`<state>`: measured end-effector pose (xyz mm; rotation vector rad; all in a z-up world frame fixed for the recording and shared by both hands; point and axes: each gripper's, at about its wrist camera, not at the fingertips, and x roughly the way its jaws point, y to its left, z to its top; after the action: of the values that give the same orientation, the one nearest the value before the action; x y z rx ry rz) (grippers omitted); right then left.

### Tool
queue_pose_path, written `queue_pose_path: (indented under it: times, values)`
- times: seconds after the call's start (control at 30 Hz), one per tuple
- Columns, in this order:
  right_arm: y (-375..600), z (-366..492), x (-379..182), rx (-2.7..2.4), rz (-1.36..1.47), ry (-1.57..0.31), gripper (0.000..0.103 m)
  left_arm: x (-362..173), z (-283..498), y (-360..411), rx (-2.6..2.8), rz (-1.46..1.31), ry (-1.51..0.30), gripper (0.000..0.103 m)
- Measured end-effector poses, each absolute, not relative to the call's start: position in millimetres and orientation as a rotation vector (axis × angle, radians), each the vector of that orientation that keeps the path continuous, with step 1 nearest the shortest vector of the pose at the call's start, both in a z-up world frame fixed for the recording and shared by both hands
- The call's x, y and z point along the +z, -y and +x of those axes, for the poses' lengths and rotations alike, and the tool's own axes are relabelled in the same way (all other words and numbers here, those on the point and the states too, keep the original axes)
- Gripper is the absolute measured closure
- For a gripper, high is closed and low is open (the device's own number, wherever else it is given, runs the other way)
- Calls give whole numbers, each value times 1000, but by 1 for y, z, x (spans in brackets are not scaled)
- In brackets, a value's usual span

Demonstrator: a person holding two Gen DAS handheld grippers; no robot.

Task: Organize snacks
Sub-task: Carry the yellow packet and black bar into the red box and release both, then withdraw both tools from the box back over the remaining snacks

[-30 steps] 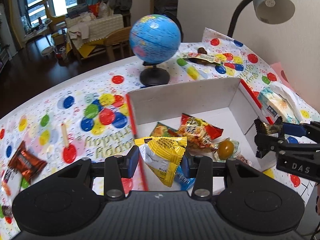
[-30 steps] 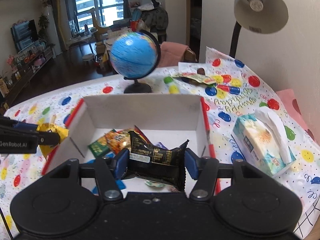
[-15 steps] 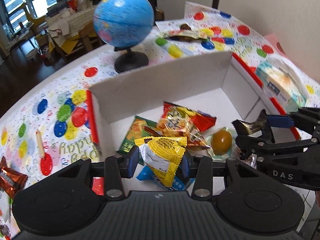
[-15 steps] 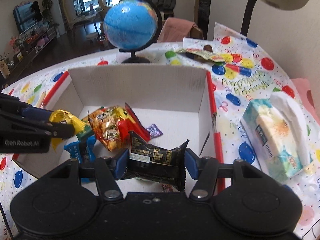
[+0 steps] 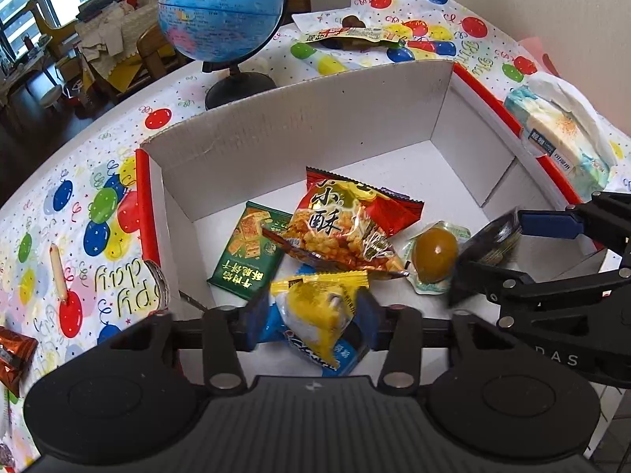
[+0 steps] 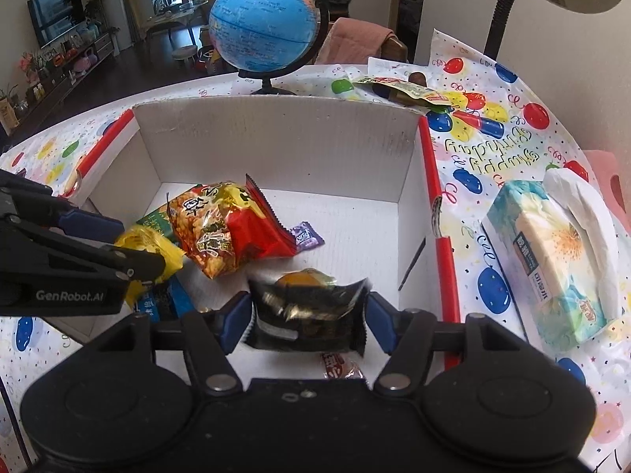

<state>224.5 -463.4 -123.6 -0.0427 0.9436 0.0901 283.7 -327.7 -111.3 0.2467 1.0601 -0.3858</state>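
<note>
With both tongs low over the box (image 5: 315, 118), our left tongs (image 5: 311, 311) had just widened off the yellow packet (image 5: 319, 311), while our right tongs (image 6: 307, 315) spread, black packet (image 6: 307, 311) crosswise between them.

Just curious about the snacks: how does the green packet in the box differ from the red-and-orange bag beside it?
The green packet is smaller and flat; the red-and-orange bag is bigger and puffed. The red-and-orange bag overlaps the green packet's edge. Both lie inside the white box.
</note>
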Motion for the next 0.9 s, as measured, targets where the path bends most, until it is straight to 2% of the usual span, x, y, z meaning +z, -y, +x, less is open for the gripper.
queue_pose_path:
  times: [0.03, 0.07, 0.53, 0.63, 0.83, 0.9]
  values:
    - [464, 224, -123, 91, -42, -942, 39, -110, 283, 327, -389, 239, -1058, 39]
    - [464, 224, -122, 91, -41, -941, 39, -109, 282, 326, -392, 235, -1051, 38]
    - [461, 199, -90, 108, -18, -851, 18, -78, 256, 303, -390, 174, -974, 36]
    - [459, 191, -81, 111, 3, -821, 16, -68, 247, 293, -389, 154, -946, 29]
    - [450, 175, -62, 108, 38, -769, 14, -50, 231, 273, -383, 118, -900, 29]
    - [445, 170, -55, 106, 46, -754, 14, -44, 226, 265, -379, 107, -887, 26]
